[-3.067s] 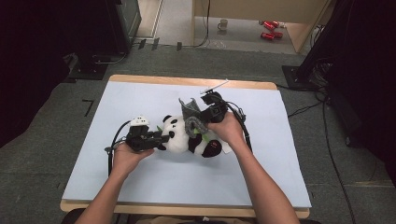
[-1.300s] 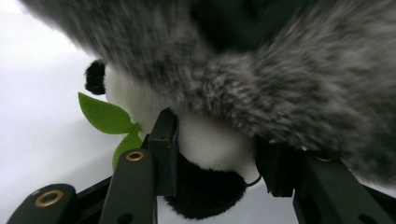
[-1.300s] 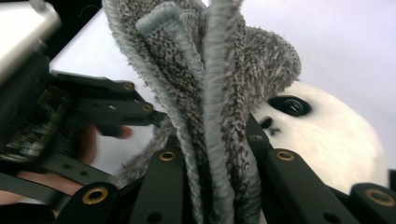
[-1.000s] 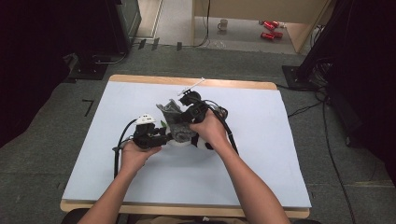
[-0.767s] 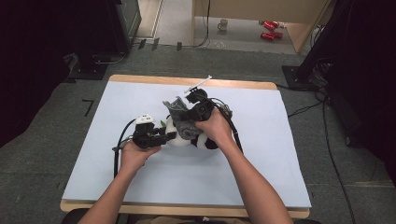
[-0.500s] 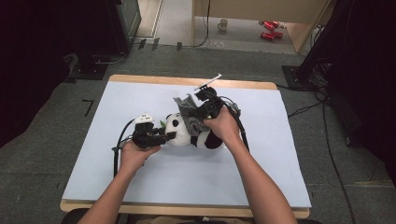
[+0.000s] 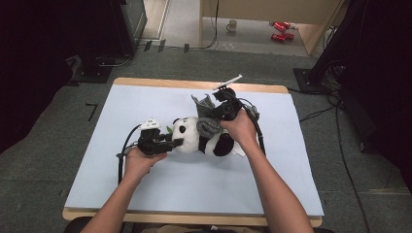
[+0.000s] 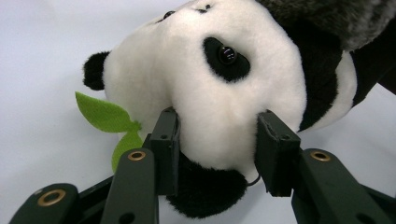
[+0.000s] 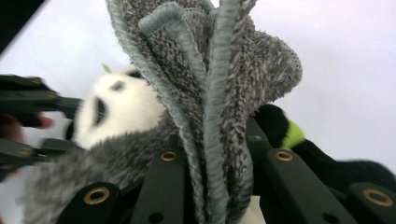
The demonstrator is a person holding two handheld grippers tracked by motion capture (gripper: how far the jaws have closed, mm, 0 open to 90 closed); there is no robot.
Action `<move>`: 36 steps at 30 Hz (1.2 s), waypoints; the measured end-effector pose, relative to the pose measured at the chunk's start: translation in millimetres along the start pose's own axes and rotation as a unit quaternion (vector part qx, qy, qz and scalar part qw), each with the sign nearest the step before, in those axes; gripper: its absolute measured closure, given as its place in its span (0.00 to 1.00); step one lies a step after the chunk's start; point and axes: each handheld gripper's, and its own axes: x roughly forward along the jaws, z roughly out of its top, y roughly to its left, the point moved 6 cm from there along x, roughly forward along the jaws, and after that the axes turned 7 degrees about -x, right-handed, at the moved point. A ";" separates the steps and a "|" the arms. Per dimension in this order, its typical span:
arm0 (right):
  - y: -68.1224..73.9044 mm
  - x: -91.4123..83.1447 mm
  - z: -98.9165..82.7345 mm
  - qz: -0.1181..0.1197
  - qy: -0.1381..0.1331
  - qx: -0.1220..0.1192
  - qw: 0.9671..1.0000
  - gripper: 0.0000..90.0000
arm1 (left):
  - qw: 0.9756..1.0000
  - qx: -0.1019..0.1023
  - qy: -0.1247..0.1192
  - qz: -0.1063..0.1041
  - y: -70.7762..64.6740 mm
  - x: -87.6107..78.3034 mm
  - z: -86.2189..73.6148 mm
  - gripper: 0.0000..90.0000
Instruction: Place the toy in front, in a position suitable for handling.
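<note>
Plush black-and-white panda toy (image 7: 201, 138) lies on its side near the middle of the pale blue bench (image 7: 145, 194), and everything else sits close around it. Its white head points toward the left gripper (image 7: 176, 142), whose two black jaws are clamped on the head, one on each side of the muzzle; in the left gripper view the pads press into the white fur of the panda toy (image 8: 219, 93) just below the dark eye patch. A green felt leaf (image 8: 109, 119) sticks out beside the head, next to one of those jaws. Over the panda's shoulder and back lies a grey fluffy cloth with a stitched hem (image 7: 206, 121), bunched upward above the body. The right gripper (image 7: 210, 116) sits just above the panda, its jaws pinched together on the gathered folds of that cloth (image 9: 215, 107). Behind the folds in the right gripper view show the panda's white head and the left gripper's jaws beside it.
</note>
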 end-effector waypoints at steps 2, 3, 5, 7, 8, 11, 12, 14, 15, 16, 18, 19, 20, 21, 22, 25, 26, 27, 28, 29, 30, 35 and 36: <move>8.7 -2.9 6.0 0.014 -0.011 -0.003 1.000 0.85 | 1.000 -0.001 -0.001 0.001 0.1 0.0 0.1 0.63; 11.9 -3.6 8.3 0.019 -0.015 -0.004 1.000 0.85 | 1.000 -0.001 -0.001 0.002 0.1 -0.1 0.1 0.63; 21.7 -5.0 14.6 0.027 -0.022 -0.014 0.999 0.85 | 1.000 -0.002 -0.002 0.002 0.0 -0.1 0.3 0.63; 32.3 -5.0 20.6 0.036 -0.028 -0.024 0.999 0.85 | 1.000 -0.002 -0.003 0.003 0.1 -0.3 0.8 0.63; 39.0 -4.1 24.1 0.044 -0.031 -0.028 0.998 0.85 | 1.000 -0.002 -0.002 0.004 0.1 -0.4 0.9 0.63; 53.1 0.8 30.1 0.062 -0.035 -0.036 0.997 0.85 | 1.000 -0.003 -0.001 0.008 -0.6 -1.0 2.2 0.63; 57.7 4.1 30.5 0.063 -0.030 -0.039 0.997 0.85 | 1.000 -0.006 -0.001 0.009 -1.1 -1.3 2.8 0.63; 65.2 14.7 29.2 0.067 -0.016 -0.047 0.997 0.85 | 1.000 -0.007 0.001 0.010 -2.2 -2.1 4.0 0.63; 67.2 18.4 27.9 0.068 -0.010 -0.046 0.997 0.85 | 1.000 -0.006 0.001 0.011 -2.6 -2.3 4.5 0.63; 69.0 24.8 25.3 0.068 0.000 -0.047 0.997 0.85 | 1.000 -0.008 0.001 0.011 -3.1 -2.3 4.8 0.63; 68.7 33.7 19.9 0.059 0.019 -0.054 0.997 0.85 | 1.000 -0.010 0.008 0.012 -2.9 -1.9 4.2 0.63; 67.0 37.3 17.0 0.054 0.024 -0.061 0.996 0.85 | 1.000 -0.009 0.010 0.011 -1.9 -1.8 3.3 0.63; 64.9 38.8 14.8 0.060 0.021 -0.064 0.996 0.85 | 1.000 -0.010 0.008 0.009 -1.8 -1.6 3.2 0.63; 63.1 38.8 14.1 0.062 0.023 -0.065 0.996 0.85 | 1.000 -0.010 0.006 0.008 -1.8 -1.4 3.3 0.63; 60.7 38.0 13.7 0.062 0.023 -0.067 0.996 0.85 | 1.000 -0.009 0.004 0.008 -2.1 -1.0 3.5 0.63; 54.5 33.9 12.6 0.057 0.025 -0.071 0.996 0.85 | 1.000 -0.008 0.003 0.007 -2.0 -0.9 3.4 0.63; 52.9 32.5 12.2 0.056 0.025 -0.067 0.996 0.85 | 1.000 -0.008 0.003 0.006 -1.6 -1.1 3.3 0.63; 50.6 31.2 12.0 0.054 0.025 -0.065 0.996 0.85 | 1.000 -0.011 0.002 0.005 -1.2 -1.0 3.4 0.63; 48.7 30.0 11.8 0.052 0.024 -0.063 0.996 0.85 | 1.000 -0.013 0.001 0.005 -1.2 -0.8 3.5 0.63; 46.5 28.7 11.5 0.050 0.023 -0.062 0.997 0.85 | 1.000 -0.014 0.001 0.004 -1.2 -0.8 3.5 0.63; 45.1 27.6 11.2 0.048 0.023 -0.059 0.997 0.85 | 1.000 -0.015 0.001 0.004 -1.1 -0.8 3.4 0.63; 31.6 20.4 7.6 0.034 0.026 -0.052 0.998 0.85 | 1.000 -0.017 0.002 0.002 -0.1 -0.9 3.1 0.63; 28.0 19.0 5.8 0.034 0.027 -0.048 0.998 0.85 | 1.000 -0.017 0.002 0.002 0.0 -1.0 3.0 0.63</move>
